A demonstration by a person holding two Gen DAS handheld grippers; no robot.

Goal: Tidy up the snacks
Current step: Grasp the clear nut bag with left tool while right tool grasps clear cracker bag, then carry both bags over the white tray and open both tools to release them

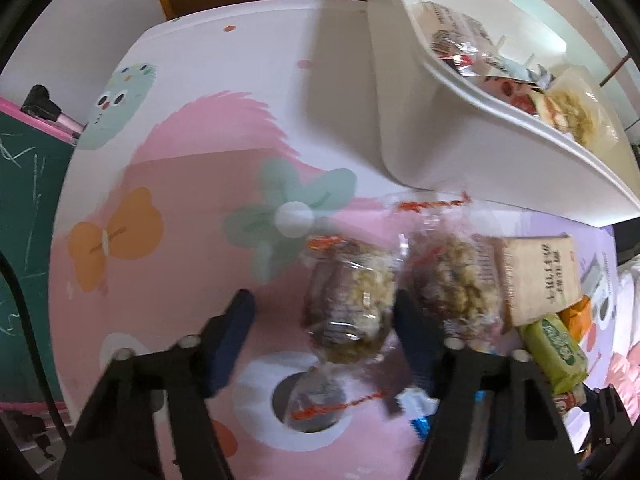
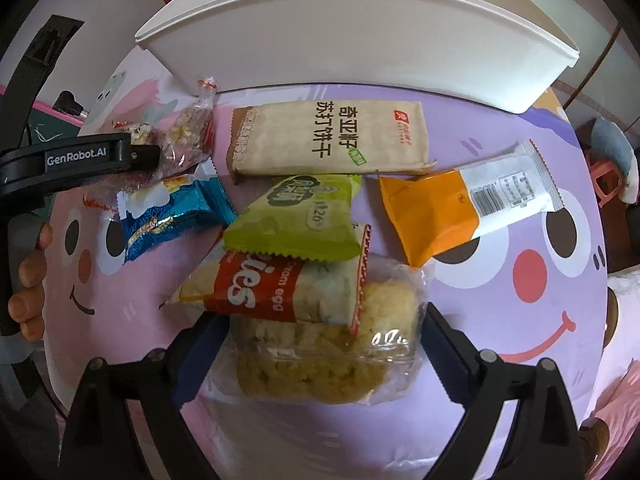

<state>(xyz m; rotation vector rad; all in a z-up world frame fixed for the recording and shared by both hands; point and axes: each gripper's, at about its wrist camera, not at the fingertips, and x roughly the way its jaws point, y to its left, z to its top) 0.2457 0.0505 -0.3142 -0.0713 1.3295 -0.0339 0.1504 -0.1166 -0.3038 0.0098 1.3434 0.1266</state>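
Snacks are lying loose on counter point(image 2: 500, 304), a round top w/ pink and purple cartoon-face print, just in front of white bin point(image 2: 360, 36). Bin is sitting at far side of counter and already holding several packets point(image 1: 516, 80), clear-wrapped and printed ones.

Largest loose item: beige cracker pack point(image 2: 328, 138), lying flat, near edge of bin. Orange-and-white bar wrapper point(image 2: 472, 204) is lying to its right, apart from it, tilted. Clear-wrapped crumbly cake point(image 2: 320, 356) is lying nearest right-wrist cam. Red-and-yellow cookie pack point(image 2: 276, 288) is overlapping cake's far end; green packet point(image 2: 296, 220) is resting on top of cookie pack. Blue foil packet point(image 2: 168, 216) is sitting left of green one. Two small clear-wrapped nut bars w/ red twisted ends are lying side by side: one point(image 1: 348, 300), the other point(image 1: 452, 280) just beside it, next to beige pack.

Right tool point(image 2: 324, 356) is standing wide, a finger on each side of crumbly cake; fingers look close to wrapper but contact cannot be told.

Left tool point(image 1: 324, 332) is standing wide too, low over counter; the first nut bar is lying between its fingers, nearer the right finger point(image 1: 416, 336), not clamped. Frame is blurred here, so exact contact unclear.

Hand point(image 2: 32, 280) is gripping left tool's handle in right-wrist view.
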